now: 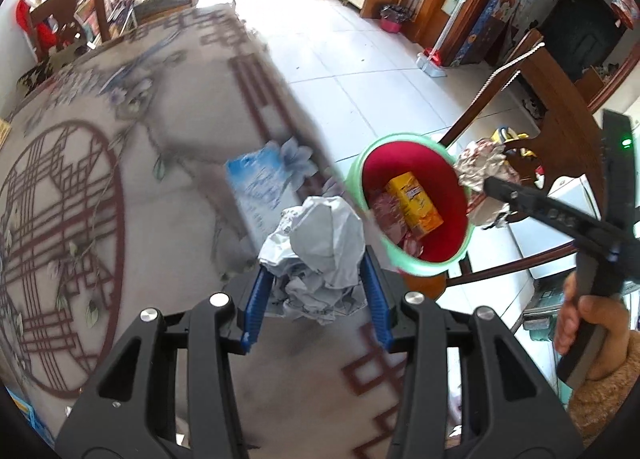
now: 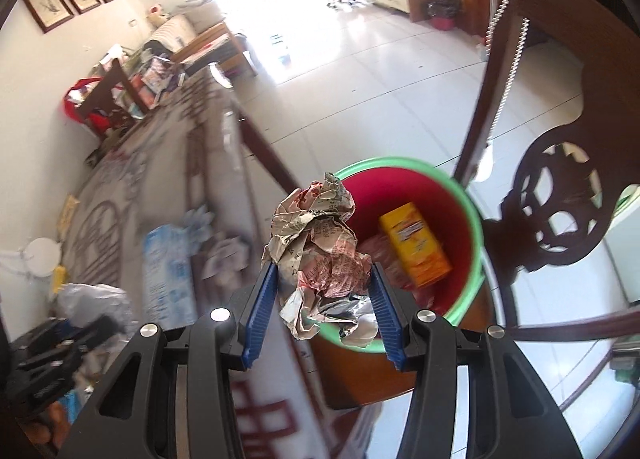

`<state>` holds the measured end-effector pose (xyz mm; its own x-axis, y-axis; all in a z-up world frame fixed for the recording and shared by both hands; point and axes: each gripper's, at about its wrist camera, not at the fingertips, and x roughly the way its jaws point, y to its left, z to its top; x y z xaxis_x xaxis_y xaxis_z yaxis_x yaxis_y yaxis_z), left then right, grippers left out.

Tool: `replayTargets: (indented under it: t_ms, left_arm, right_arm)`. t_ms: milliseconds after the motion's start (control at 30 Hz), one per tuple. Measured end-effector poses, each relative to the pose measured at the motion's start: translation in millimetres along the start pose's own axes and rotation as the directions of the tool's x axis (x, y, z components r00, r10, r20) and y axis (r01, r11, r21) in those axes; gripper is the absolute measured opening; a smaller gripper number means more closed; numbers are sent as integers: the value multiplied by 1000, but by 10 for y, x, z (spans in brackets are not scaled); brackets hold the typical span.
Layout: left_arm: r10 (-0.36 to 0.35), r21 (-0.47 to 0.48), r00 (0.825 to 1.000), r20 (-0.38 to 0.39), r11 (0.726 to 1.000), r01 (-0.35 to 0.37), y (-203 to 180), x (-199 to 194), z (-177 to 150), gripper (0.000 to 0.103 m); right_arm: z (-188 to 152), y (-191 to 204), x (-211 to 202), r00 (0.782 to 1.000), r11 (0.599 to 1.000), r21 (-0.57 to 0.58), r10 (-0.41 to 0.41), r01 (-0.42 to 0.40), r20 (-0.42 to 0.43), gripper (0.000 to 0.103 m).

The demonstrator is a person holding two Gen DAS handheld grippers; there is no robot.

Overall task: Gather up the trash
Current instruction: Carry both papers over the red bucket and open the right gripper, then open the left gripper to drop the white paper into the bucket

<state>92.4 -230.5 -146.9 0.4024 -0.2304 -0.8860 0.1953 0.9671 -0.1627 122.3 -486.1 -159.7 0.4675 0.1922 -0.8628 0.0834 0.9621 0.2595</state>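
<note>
The left tool [image 1: 316, 291] is clamped on a grey paper wad [image 1: 320, 251] above the counter's [image 1: 120, 199] edge. The right tool [image 2: 324, 307] grips a printed paper ball [image 2: 320, 247] over the rim of the red bin [image 2: 420, 187], beside a wooden chair [image 2: 560, 139]; a yellow box [image 2: 416, 243] lies inside

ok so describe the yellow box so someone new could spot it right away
Find the round bin with the pale green rim and red inside, standing beside the patterned table and next to the dark carved wooden chair. Inside lies a yellow-orange cardboard box. It is the only smooth, straight-edged piece there; the pinkish scraps around it are crumpled.
</note>
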Motion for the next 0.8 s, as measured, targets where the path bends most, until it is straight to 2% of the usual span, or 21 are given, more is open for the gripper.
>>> replayTargets:
  t_ms: [133, 167, 200, 233, 567, 800]
  left_arm:
    - [-27, 14, 999, 19, 1000, 27, -165, 48, 179, 42]
    - [-32, 21, 999, 18, 999, 32, -204, 70, 213, 42]
    - [-36, 29, 999, 18, 999, 35, -241, 88, 242, 42]
    - [-40, 44, 999, 18, 998, 39, -302, 122, 283, 42]
    - [-107, 187, 994, -8, 976, 107, -924, 511, 654, 42]
    - [-129, 268, 992, -8, 955, 127, -1259, 705, 822, 42]
  right_arm:
    - [45, -157, 33, 1000, 1000, 3, -27, 27, 8, 50]
    - [50, -206, 34, 1000, 1000, 6, -23, 23, 13, 56]
    - [53, -254, 39, 1000, 1000, 11, -16, 15, 16, 71]
    - [50, -303, 25, 999, 999, 24, -23, 23, 27, 76]
    - [-96, -737, 28, 1000, 982, 184, -25, 27, -11, 76]
    - [-244, -885, -139, 998, 970, 234, -62, 63, -10, 76]
